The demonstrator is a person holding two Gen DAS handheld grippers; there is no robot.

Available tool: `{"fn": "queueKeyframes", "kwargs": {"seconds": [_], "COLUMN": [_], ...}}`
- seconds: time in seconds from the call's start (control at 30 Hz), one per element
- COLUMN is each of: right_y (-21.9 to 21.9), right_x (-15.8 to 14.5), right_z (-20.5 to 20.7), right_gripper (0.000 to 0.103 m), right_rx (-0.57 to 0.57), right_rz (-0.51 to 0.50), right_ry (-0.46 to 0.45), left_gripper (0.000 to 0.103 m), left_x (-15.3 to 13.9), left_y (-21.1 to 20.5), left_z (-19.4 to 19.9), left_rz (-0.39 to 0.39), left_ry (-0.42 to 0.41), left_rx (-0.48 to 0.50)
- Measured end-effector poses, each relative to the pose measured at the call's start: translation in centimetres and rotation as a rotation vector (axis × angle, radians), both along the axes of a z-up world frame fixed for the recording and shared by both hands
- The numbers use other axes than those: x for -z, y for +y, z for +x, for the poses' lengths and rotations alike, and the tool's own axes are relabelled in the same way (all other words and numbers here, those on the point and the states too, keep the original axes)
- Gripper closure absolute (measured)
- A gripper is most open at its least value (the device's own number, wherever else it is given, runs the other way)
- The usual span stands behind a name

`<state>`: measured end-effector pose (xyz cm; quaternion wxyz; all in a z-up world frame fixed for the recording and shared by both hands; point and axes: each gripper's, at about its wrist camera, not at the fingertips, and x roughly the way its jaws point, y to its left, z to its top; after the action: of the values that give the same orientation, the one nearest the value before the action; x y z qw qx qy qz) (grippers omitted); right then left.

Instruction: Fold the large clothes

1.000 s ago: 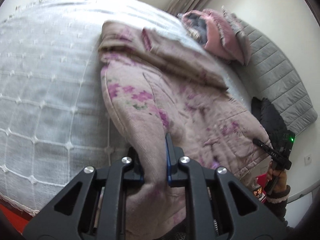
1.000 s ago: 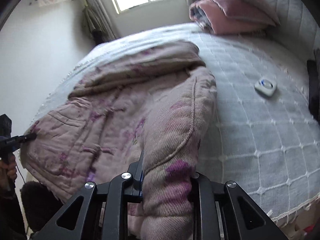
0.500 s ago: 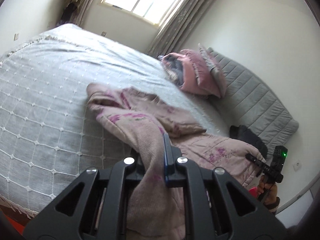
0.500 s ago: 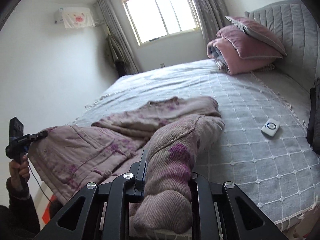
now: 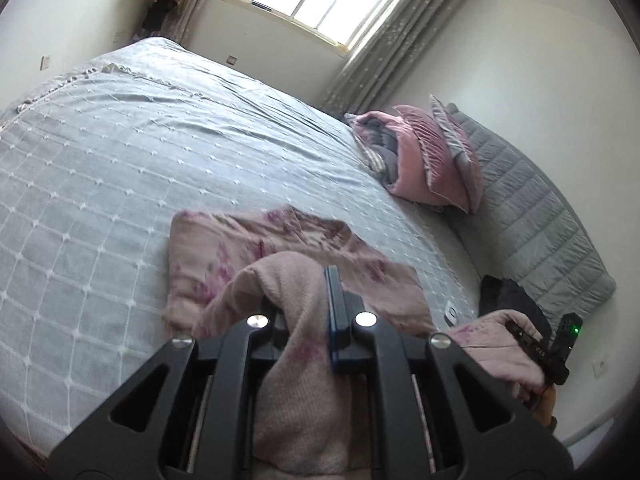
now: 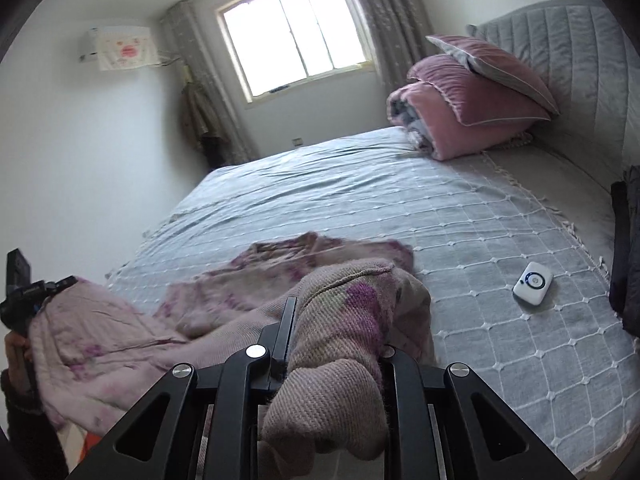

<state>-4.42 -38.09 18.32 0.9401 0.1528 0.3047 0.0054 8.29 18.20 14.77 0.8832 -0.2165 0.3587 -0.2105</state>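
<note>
The left gripper [image 5: 306, 312] is clamped on a bunched edge of the pink floral garment [image 5: 280, 248], the knitted cloth pinched between its two fingers and hanging down past them toward the camera. The right gripper [image 6: 332, 332] is likewise closed on a thick fold of the same garment [image 6: 340, 312], which bulges up and over between its fingers and hides the right-hand one. From both grips the cloth runs away onto the grey checked bedspread [image 6: 480, 240], where its far part lies crumpled near the bed's near edge. A small white device [image 6: 533, 283] lies on the bedspread, apart from the garment.
</note>
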Motion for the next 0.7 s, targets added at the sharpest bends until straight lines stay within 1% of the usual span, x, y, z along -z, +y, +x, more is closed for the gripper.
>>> {"fn": "queueKeyframes", "kwargs": {"seconds": [0.1, 0.13, 0.2, 0.27, 0.37, 0.43, 0.5, 0.57, 0.63, 0.7], "right_y": [-1.4, -2.2, -3.1, -3.8, -3.9, -3.7, -3.3, -2.6, -2.3, -2.3], "right_x": [1.2, 1.9, 3.2, 5.3, 8.4, 10.4, 12.4, 13.8, 14.3, 13.9], "right_z": [4.1, 5.5, 7.1, 9.2, 11.7, 12.8, 13.7, 13.9, 13.9, 13.8], "right_gripper": [0.083, 0.083, 0.082, 0.081, 0.078, 0.075, 0.071, 0.068, 0.065, 0.062], "right_rx": [0.086, 0.124, 0.155, 0.183, 0.206, 0.213, 0.209, 0.197, 0.184, 0.177], "right_rz": [-0.001, 0.015, 0.052, 0.074, 0.063, 0.05, 0.026, -0.013, -0.049, -0.044], "right_ry": [0.028, 0.041, 0.063, 0.098, 0.155, 0.182, 0.206, 0.207, 0.192, 0.182], "left_gripper": [0.089, 0.088, 0.087, 0.086, 0.086, 0.086, 0.084, 0.082, 0.081, 0.08], "left_x": [1.0, 1.6, 2.8, 4.6, 7.9, 10.3, 12.6, 14.6, 15.6, 15.7], "left_y": [-0.5, -0.8, -1.7, -3.0, -4.6, -5.2, -5.6, -6.0, -6.2, -6.3], "left_z": [4.3, 5.9, 8.6, 11.5, 14.8, 16.2, 17.2, 17.6, 17.5, 17.1], "left_rz": [0.001, 0.004, 0.011, 0.047, 0.106, 0.13, 0.15, 0.167, 0.174, 0.184], "left_ry": [0.02, 0.04, 0.069, 0.12, 0.184, 0.218, 0.25, 0.268, 0.258, 0.235], "left_rx": [-0.043, -0.052, -0.07, -0.087, -0.11, -0.127, -0.142, -0.151, -0.154, -0.147]}}
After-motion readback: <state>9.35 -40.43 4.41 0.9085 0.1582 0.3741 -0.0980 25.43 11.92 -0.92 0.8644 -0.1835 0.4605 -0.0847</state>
